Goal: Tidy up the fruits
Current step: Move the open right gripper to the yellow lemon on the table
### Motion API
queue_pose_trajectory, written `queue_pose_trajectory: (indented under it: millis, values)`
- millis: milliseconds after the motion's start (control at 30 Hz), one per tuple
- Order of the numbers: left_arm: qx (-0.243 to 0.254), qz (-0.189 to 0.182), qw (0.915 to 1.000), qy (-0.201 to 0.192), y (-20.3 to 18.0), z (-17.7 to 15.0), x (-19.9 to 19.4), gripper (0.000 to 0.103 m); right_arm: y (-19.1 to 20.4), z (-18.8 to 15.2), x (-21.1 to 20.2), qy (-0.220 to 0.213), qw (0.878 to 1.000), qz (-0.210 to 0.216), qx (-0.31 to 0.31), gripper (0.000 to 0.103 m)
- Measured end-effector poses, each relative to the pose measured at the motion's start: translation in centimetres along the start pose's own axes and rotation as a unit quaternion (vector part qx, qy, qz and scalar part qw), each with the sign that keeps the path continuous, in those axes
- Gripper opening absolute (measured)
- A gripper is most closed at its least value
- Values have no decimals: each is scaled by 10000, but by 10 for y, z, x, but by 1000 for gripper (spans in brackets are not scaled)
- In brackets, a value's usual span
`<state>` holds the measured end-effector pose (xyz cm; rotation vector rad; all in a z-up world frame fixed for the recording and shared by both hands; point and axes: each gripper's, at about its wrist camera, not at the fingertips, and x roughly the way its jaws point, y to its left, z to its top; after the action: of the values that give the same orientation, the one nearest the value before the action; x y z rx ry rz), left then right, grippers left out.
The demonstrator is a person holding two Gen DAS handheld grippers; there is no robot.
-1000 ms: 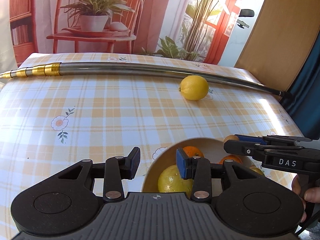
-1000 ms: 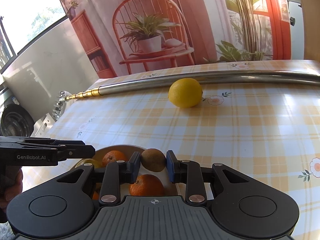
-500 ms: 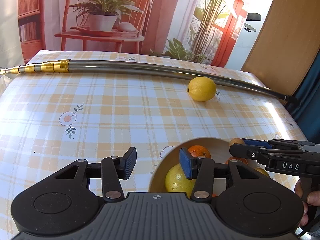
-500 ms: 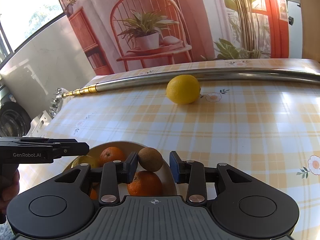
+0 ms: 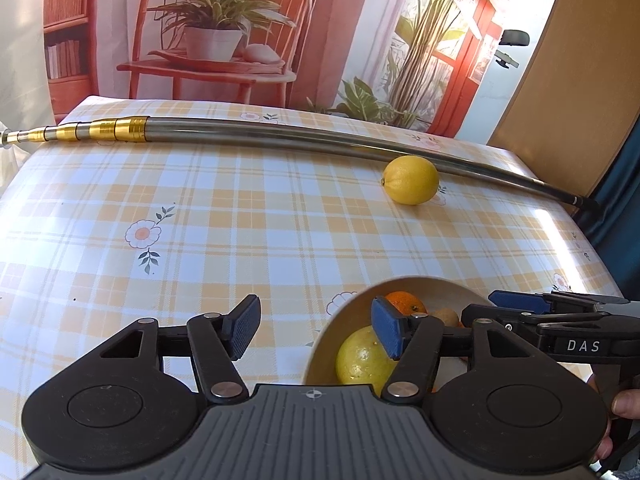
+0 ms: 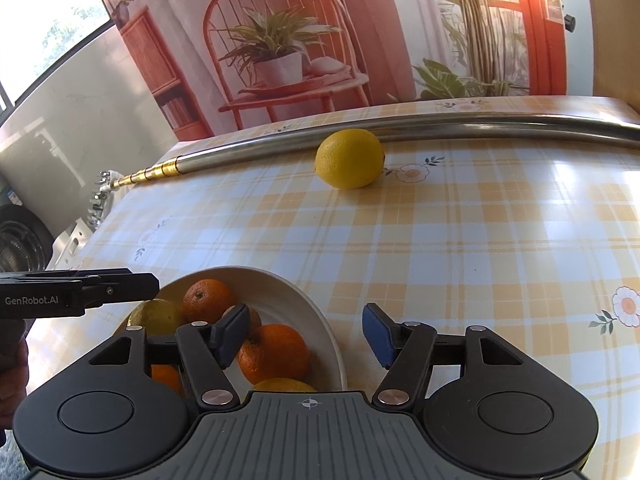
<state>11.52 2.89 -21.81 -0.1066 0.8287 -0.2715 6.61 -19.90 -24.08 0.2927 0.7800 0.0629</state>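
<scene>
Checked yellow cloth covers the desk (image 6: pixel 480 240). Right claw (image 6: pixel 308 330) spread wide, gripping nothing, over the right rim of a cream bowl (image 6: pixel 320 312) with oranges (image 6: pixel 276 352), a kiwi and a yellow citrus. Left claw (image 5: pixel 316 330) likewise spread and empty, at the bowl's left edge. Lone lemon (image 6: pixel 349 158) far off, just beside a long metal pole (image 6: pixel 480 126).

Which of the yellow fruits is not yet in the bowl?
The lemon lying on the tablecloth beside the metal pole. The other yellow fruits already sit in the bowl with the oranges.
</scene>
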Motion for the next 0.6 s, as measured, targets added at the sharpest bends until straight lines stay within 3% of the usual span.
queue_pose_trajectory:
  millis: [133,367,600]
  values:
    - [-125,88,9999,7,4,2,0,79,-3,1,0,12,10000,-2,80,72]
    - [-509,365,9980,-115,18,12,-7,82,-14,11,-6,-165,9995,-1,256,90]
    - [-788,868,9926,-321,28,24,-16,86,-28,36,-13,-612,9979,-166,91,99]
